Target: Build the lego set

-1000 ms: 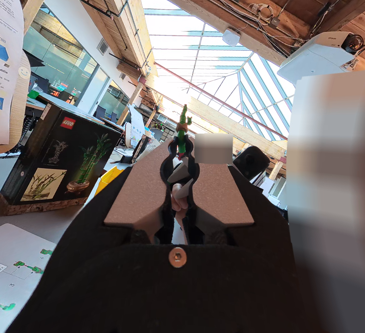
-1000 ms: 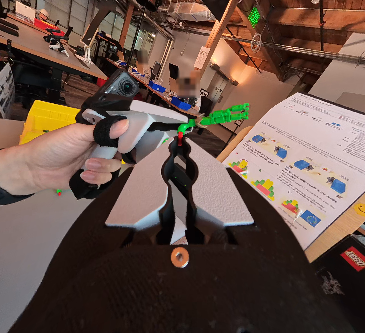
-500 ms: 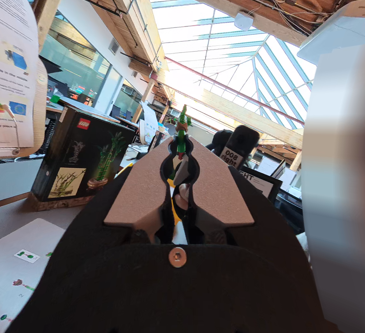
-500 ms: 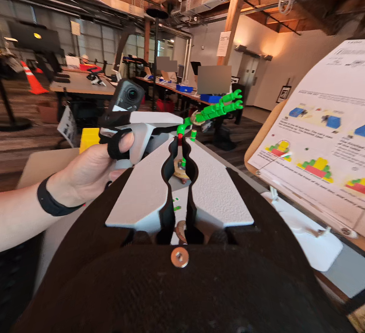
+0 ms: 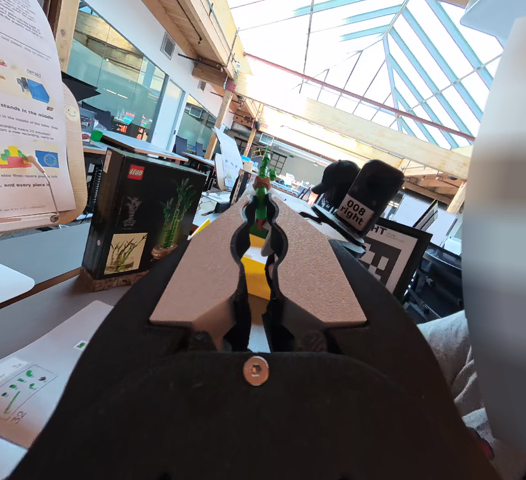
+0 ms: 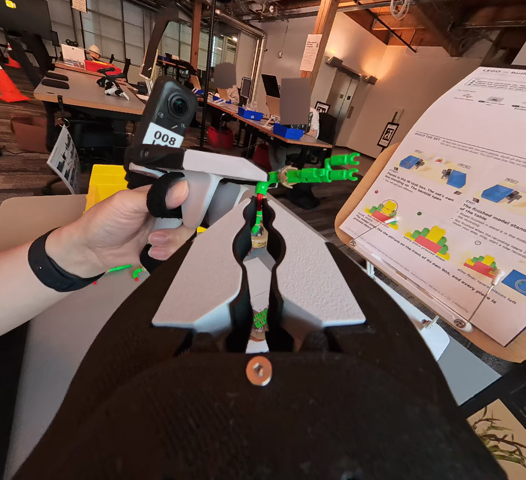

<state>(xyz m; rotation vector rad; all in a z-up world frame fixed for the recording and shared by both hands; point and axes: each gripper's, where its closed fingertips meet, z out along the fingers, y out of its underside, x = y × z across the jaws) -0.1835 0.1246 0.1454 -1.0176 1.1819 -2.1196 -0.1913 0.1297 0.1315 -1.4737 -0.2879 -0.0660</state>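
My left gripper (image 5: pixel 260 206) is shut on a green bamboo stalk (image 5: pixel 263 182) with a brown ring, which sticks up past its tips. In the right wrist view my right gripper (image 6: pixel 259 204) is shut on the red lower end of the same stalk (image 6: pixel 313 174), which bends at an elbow and points right with two clip-ended branches. The left gripper (image 6: pixel 263 178), held by a hand (image 6: pixel 113 227), meets the stalk at the elbow. A tan round base with a green stem (image 6: pixel 257 237) stands on the table beyond the right gripper.
A black set box (image 5: pixel 142 216) stands at the left and an instruction sheet on a stand (image 6: pixel 455 210) at the right. A yellow bin (image 6: pixel 105 184) is behind the hand. Loose green pieces (image 6: pixel 122 269) lie on the table. The booklet (image 5: pixel 22 386) lies at the lower left.
Both grippers have tilted down towards the table, still holding the stalk between them. The base on the table and the loose pieces have come into the right wrist view.
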